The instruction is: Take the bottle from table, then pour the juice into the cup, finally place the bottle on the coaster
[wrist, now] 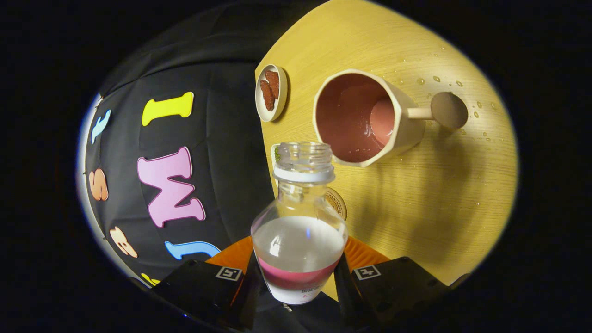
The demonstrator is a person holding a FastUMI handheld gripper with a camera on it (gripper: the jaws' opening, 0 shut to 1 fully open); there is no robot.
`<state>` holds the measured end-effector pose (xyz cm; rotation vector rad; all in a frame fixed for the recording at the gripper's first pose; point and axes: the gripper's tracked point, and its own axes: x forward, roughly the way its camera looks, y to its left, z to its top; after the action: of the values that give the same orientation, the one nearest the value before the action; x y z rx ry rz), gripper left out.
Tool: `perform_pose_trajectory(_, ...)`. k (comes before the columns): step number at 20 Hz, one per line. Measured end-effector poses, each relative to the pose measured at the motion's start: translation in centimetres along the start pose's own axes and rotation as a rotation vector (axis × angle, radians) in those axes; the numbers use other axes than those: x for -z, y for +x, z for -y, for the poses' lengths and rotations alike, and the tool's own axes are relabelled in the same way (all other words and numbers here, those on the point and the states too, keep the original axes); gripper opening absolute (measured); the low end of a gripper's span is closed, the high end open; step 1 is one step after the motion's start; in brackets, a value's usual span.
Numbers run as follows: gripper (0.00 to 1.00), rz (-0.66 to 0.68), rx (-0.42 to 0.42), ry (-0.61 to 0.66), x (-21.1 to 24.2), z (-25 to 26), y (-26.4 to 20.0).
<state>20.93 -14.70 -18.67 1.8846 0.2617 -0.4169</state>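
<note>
Bottle (299, 222) of clear glass sits between the two fingers of the tongs (298, 277), which press on its lower body from either side, so the tongs are closed on it. Each black finger carries a small square marker on its upper face, and orange parts of the tool show just behind the bottle's base. The bottle has no cap; its threaded neck with a white ring points ahead, away from the fingers. A pale label wraps its belly, with a pink band and a white strip near the base. Whether any juice remains inside cannot be told.

Just beyond the bottle's shoulder, a round coaster (337, 203) with a dark rim lies on the wooden bench (439, 194), partly hidden by the glass. A small pale thing with a green spot peeks out beside the bottle's neck; what it is cannot be told.

Farther ahead stands the cup (365, 118), cream outside and pink inside, with angular sides and a handle ending in a round knob. Pink liquid lies in its bottom. Droplets are scattered on the bench around the handle.

Beyond that, near the bench edge, a small dish (271, 92) holds two reddish-brown pieces.
</note>
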Motion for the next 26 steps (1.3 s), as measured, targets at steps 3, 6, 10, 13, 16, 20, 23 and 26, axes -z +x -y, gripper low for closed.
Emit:
perform_pose_trajectory(3,0.72,-0.001,-0.003,0.096,-0.7,-0.2,0.5)
perform_pose_trajectory(6,0.72,-0.035,0.021,0.165,-0.5,0.0,0.6)
perform_pose_trajectory(10,0.72,-0.066,0.036,0.252,-0.6,-0.7,1.2)
perform_pose_trajectory(13,0.72,-0.076,0.032,0.320,-0.7,-1.8,1.1)
perform_pose_trajectory(16,0.72,-0.069,0.020,0.380,-1.4,-2.6,0.9)
perform_pose_trajectory(20,0.72,-0.077,0.039,0.441,-1.9,-2.6,0.9)
perform_pose_trajectory(23,0.73,-0.072,0.034,0.470,-2.6,-3.0,0.7)
perform_pose_trajectory(26,0.73,-0.102,0.030,0.502,-2.3,-3.3,0.5)
